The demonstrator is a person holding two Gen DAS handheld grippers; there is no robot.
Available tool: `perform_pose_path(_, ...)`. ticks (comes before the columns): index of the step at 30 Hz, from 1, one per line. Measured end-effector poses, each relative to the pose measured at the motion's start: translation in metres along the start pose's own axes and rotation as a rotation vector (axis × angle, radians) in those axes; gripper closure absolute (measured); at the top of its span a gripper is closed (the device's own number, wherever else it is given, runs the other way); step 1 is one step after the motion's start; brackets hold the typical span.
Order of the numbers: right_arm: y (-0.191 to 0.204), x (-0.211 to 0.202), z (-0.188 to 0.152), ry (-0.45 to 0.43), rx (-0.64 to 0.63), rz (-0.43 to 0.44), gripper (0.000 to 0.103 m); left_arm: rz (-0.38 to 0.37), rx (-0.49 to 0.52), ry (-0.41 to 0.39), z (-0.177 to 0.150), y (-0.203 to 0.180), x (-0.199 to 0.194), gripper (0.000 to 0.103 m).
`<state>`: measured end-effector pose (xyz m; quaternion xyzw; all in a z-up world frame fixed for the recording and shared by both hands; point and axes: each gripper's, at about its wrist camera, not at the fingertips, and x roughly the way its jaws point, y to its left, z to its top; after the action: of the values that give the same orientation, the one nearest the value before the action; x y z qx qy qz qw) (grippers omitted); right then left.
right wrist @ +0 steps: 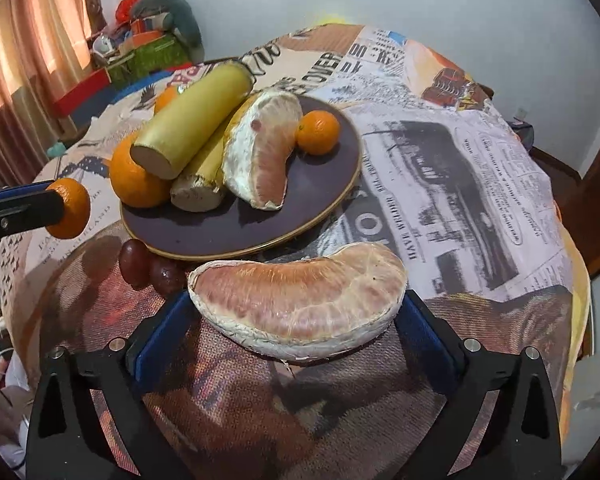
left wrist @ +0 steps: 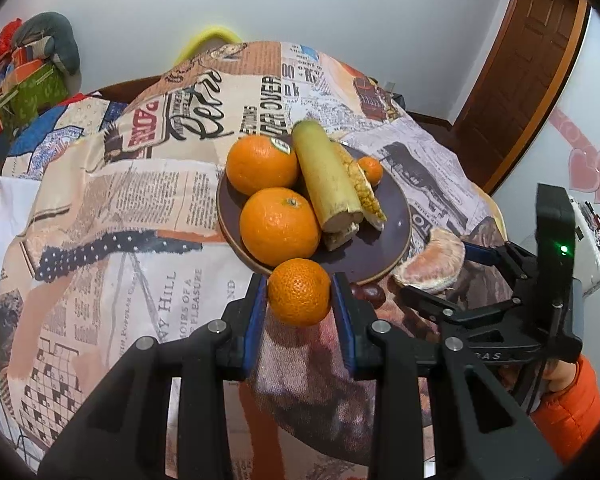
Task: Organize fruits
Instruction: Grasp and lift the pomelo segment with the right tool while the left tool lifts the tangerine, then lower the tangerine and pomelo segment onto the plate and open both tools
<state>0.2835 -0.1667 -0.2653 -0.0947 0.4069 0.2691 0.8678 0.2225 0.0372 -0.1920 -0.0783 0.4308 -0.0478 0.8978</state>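
Fruits sit mostly on a dark round plate (left wrist: 384,240) with a pale rim, set on a table draped in a newspaper-print cloth (left wrist: 112,216). In the left wrist view the plate carries two large oranges (left wrist: 279,226), one of them with a sticker, a long pale yellow-green stalk (left wrist: 326,176) laid across the middle, a small mandarin at the back (left wrist: 370,169) and, seen best from the right wrist view, a peeled pomelo segment (right wrist: 260,152) leaning against a second stalk piece. The left gripper (left wrist: 299,294) is closed on a small mandarin (left wrist: 299,292), its blue pads pressed against both sides of the fruit, held just at the near rim of the plate and clear of the cloth. The right gripper (right wrist: 300,308) stands with its jaws spread wide, and a second pomelo segment (right wrist: 300,300) lies lengthwise between the blue pads; whether its ends touch the pads or sit just inside them cannot be told. This segment is on the near side of the plate, outside it. Two dark red grapes (right wrist: 134,262) rest on the cloth just beside the plate's near edge, between the two grippers. An orange sleeve (left wrist: 568,412) shows behind the right gripper in the left wrist view.
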Motion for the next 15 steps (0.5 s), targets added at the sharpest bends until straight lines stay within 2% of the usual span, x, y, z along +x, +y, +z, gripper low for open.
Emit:
perform_pose_path(9, -0.006, -0.025, 0.023, -0.099, 0.023, 0.026, 0.003, 0.008, -0.002, -0.048, 0.023, 0.005, -0.004, 0.071)
perform_pose_path(15, -0.001, -0.017, 0.043, -0.126, 0.016, 0.043, 0.003, 0.002, -0.012, -0.063, 0.044, 0.01, 0.006, 0.071)
